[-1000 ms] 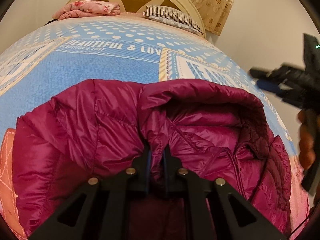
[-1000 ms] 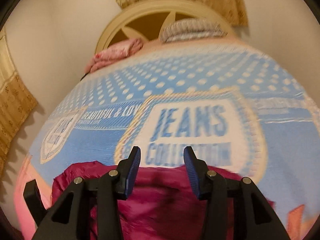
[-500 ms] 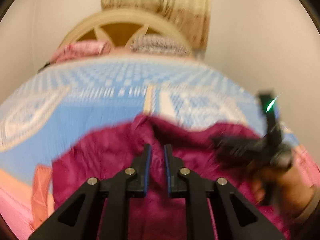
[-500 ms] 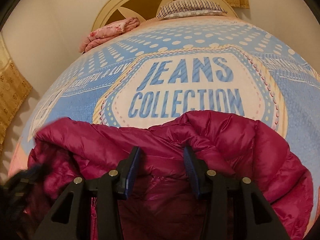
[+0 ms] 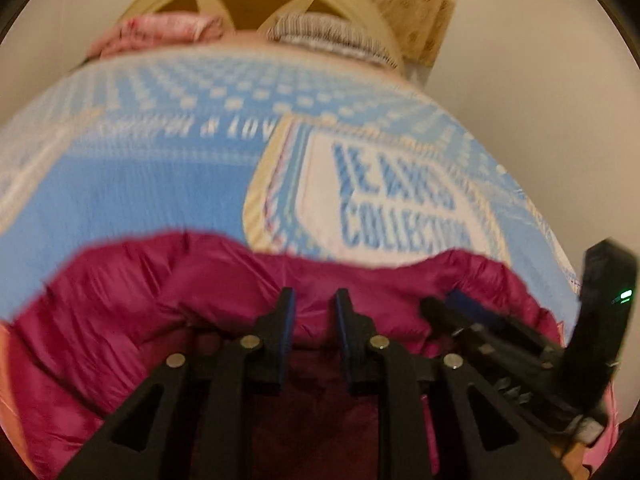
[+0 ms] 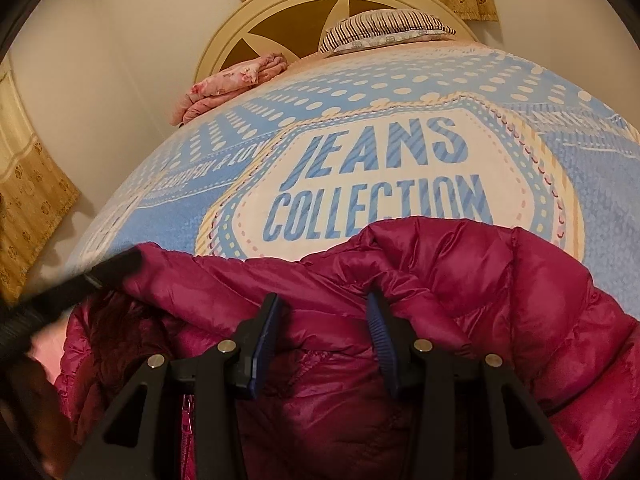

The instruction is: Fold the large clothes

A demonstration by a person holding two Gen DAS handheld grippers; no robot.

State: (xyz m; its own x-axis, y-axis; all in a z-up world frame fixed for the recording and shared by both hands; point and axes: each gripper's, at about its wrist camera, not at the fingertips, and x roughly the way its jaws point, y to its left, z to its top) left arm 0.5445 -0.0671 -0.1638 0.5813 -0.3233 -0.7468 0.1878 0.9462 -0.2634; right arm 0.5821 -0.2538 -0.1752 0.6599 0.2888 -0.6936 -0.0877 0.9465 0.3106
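A magenta puffer jacket (image 6: 500, 280) lies bunched on the bed cover (image 6: 380, 92) at the near edge. My right gripper (image 6: 322, 304) is open and rests low over the jacket's folded upper edge. Fabric lies between its blue pads without being pinched. My left gripper (image 5: 314, 304) hovers over the same jacket (image 5: 120, 300); its jaws are opening, with a narrow gap and nothing pressed between the pads. In the left wrist view the right gripper (image 5: 464, 308) is close on the right. The left gripper's blurred tip (image 6: 116, 266) shows at the left of the right wrist view.
The blue cover printed "JEANS COLLECTION" (image 6: 380, 184) stretches to a cream headboard (image 6: 280, 4). A striped pillow (image 6: 384, 28) and a folded pink blanket (image 6: 228, 84) lie at the far end. A curtain (image 6: 28, 200) hangs at the left wall.
The left gripper, earlier shut on a jacket fold, has parted its jaws and shifted toward the right gripper. The right gripper came down onto the jacket, then stayed still.
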